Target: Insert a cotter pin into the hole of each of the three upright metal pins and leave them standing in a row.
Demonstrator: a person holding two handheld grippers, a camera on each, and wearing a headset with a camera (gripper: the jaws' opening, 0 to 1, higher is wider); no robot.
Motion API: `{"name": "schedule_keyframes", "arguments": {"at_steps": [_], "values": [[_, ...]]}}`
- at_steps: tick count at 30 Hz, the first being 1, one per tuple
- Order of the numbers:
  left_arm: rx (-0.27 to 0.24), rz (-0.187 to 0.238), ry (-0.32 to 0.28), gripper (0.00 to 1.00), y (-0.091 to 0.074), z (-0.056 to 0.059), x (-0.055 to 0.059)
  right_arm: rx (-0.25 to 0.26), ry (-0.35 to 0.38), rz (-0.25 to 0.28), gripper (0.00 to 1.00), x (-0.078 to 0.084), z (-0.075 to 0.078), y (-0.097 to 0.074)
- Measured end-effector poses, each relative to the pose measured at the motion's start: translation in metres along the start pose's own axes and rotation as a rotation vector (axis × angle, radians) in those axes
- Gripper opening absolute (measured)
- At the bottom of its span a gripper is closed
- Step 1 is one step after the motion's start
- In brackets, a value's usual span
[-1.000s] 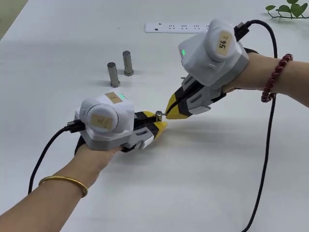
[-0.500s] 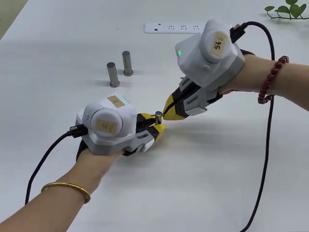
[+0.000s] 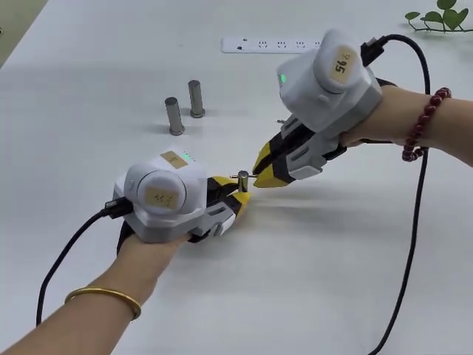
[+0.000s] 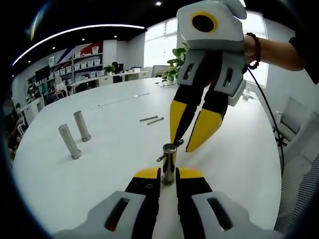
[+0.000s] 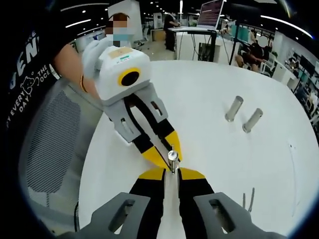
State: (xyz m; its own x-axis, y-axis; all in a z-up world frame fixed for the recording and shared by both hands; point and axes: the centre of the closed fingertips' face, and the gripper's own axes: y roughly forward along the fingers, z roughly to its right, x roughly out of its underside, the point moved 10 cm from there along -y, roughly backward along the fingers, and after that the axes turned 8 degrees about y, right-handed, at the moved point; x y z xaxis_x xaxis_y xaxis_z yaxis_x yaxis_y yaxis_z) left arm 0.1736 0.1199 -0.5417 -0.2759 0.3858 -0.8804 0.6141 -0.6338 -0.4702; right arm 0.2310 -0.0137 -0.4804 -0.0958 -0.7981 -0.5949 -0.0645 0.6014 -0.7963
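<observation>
My left gripper (image 3: 238, 189) (image 4: 168, 175) is shut on the lower shaft of a short metal pin (image 3: 242, 180) (image 4: 168, 158), holding it upright above the white table (image 3: 310, 281). A thin cotter pin (image 4: 170, 151) lies across the pin's head, through its hole, and sticks out on both sides. My right gripper (image 3: 260, 174) (image 5: 172, 172) comes in from the upper right, shut on the cotter pin's near end. Two more metal pins (image 3: 174, 115) (image 3: 196, 97) stand side by side farther back on the left.
Two loose cotter pins (image 4: 151, 119) (image 5: 247, 199) lie on the table behind the right gripper. A white power strip (image 3: 270, 43) runs along the far edge, and a green plant (image 3: 442, 15) is at the far right. Black cables trail from both grippers.
The cotter pin's tip now shows on the far side of the pin's head. Both grippers have shifted only slightly and keep their hold.
</observation>
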Motion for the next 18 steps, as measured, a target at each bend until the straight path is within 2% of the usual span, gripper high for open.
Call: {"name": "schedule_keyframes", "arguments": {"at_steps": [5, 18], "values": [[-0.025, -0.007, 0.003, 0.08, -0.005, 0.0026, 0.0001, 0.014, 0.015, 0.007, 0.0, 0.0019, 0.001, -0.0019], [-0.07, -0.009, -0.001, 0.06, -0.0043, 0.0068, -0.0027, 0.032, 0.047, 0.012, 0.0, -0.0015, 0.0002, 0.0015]]}}
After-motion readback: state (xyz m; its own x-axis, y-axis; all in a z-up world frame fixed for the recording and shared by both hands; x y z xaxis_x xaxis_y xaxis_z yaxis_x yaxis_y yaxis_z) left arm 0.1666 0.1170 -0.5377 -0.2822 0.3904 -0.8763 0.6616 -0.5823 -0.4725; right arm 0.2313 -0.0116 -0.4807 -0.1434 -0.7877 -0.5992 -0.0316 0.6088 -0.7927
